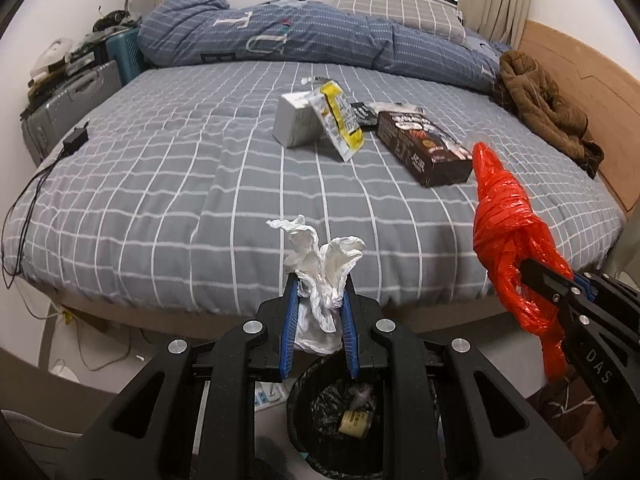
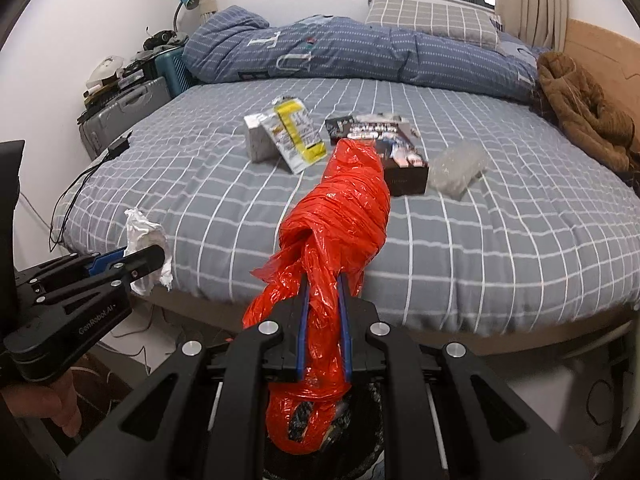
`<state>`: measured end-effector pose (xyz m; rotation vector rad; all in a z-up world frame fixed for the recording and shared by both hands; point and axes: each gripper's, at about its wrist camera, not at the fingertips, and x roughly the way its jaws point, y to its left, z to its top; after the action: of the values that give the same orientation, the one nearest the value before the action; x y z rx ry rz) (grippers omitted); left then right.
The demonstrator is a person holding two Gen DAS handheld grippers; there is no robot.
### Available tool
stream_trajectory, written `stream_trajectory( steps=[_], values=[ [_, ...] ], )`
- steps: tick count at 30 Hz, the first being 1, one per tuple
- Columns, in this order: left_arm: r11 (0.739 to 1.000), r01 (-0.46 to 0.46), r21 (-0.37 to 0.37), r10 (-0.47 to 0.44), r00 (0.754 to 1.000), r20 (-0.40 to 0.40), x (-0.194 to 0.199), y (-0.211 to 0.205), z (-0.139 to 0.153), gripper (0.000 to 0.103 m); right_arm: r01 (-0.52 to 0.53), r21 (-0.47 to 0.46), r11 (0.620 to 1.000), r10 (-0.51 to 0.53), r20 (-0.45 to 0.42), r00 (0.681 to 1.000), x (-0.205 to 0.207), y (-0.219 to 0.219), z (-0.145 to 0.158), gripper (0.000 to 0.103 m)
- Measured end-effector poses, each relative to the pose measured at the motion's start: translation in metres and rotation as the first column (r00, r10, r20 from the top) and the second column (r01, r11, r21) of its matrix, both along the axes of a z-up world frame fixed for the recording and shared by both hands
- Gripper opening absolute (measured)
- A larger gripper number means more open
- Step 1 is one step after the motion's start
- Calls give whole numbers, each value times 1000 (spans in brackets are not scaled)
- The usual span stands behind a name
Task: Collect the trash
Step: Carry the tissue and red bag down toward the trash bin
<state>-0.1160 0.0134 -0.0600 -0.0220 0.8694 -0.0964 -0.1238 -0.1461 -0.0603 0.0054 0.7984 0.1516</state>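
While the bed (image 1: pixel 168 184) carries a dark box (image 1: pixel 424 142), a grey box (image 1: pixel 292 122) and a yellow wrapper (image 1: pixel 340 118), the right gripper (image 2: pixel 322 280) clenches a knotted red plastic bag (image 2: pixel 340 216) and the left gripper (image 1: pixel 320 282) pinches crumpled white tissue (image 1: pixel 320 264), both above the black trash bin (image 1: pixel 304 412).
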Motion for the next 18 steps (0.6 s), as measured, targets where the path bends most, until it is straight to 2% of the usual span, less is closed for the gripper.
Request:
stream_trajectory(
  steps=[9, 18],
  values=[
    [1000, -6, 2, 6, 999, -37, -29, 4, -13, 19, -8, -10, 1000, 8, -48, 999, -25, 9, -18, 12],
    [1000, -12, 8, 12, 994, -110, -52, 7, -42, 19, 3, 16, 1000, -1, -138, 990, -43, 9, -46, 12]
  ],
)
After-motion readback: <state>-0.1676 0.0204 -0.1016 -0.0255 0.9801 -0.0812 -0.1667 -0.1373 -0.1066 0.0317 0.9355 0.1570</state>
